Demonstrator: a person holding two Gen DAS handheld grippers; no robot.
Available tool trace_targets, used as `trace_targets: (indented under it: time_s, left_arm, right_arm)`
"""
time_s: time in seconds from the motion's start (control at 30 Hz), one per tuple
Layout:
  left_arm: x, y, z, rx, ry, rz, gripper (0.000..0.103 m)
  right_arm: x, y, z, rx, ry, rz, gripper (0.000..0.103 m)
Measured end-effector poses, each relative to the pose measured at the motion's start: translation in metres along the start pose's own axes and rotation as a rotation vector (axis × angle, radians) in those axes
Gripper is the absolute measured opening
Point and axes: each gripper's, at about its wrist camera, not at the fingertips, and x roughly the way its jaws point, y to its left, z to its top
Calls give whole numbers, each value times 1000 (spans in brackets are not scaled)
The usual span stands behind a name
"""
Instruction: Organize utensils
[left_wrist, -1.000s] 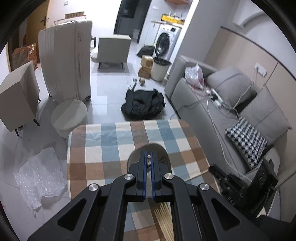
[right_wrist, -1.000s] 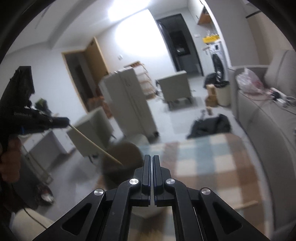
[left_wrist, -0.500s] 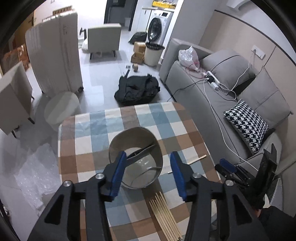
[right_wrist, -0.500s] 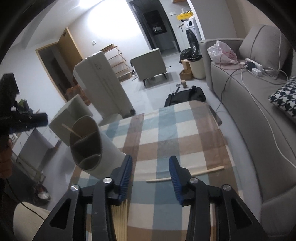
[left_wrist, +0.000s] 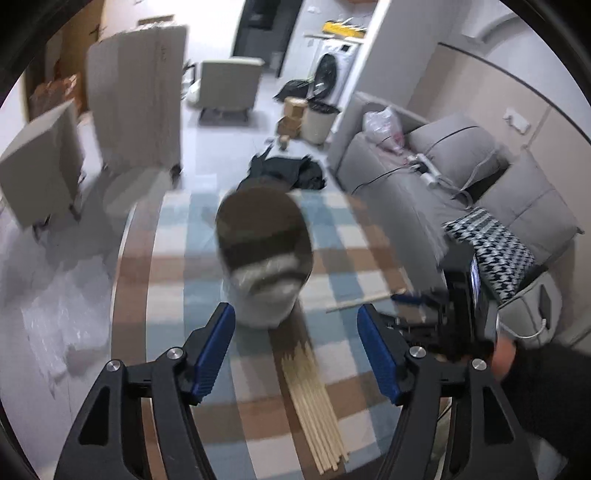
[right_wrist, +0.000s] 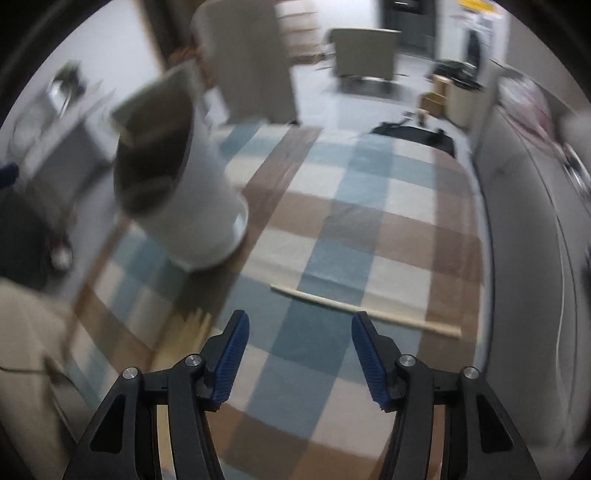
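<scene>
Pale wooden chopsticks: a bundle lies at six o'clock from the white cylindrical holder, one loose stick at three. Both the left gripper and right gripper, pressed together a second ago, are opening empty, ready for the next pickup.

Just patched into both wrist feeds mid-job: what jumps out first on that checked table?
The tall grey utensil holder stands out, upright near the left edge of the checked tablecloth. A bundle of chopsticks lies in front of it, and a single chopstick lies apart to the right. The left gripper and right gripper are both opening, nothing between their jaws.
</scene>
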Motion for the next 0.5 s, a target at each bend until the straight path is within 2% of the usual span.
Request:
trace_targets:
  time_s: [0.13, 0.2, 0.27, 0.37, 0.5]
  left_arm:
    - [32, 10, -36, -61, 106, 23, 64]
    - [49, 12, -49, -73, 155, 38, 64]
    - [61, 13, -55, -63, 185, 62, 64]
    - [69, 18, -58, -77, 190, 71, 64]
    - [75, 22, -60, -86, 203, 74, 64]
  right_arm:
    - [41, 7, 9, -148, 104, 14, 54]
    - [64, 6, 13, -201, 162, 11, 45]
    - [76, 7, 16, -238, 186, 32, 42]
    - [84, 17, 17, -343, 186, 21, 42]
    - [92, 19, 17, -399, 213, 27, 40]
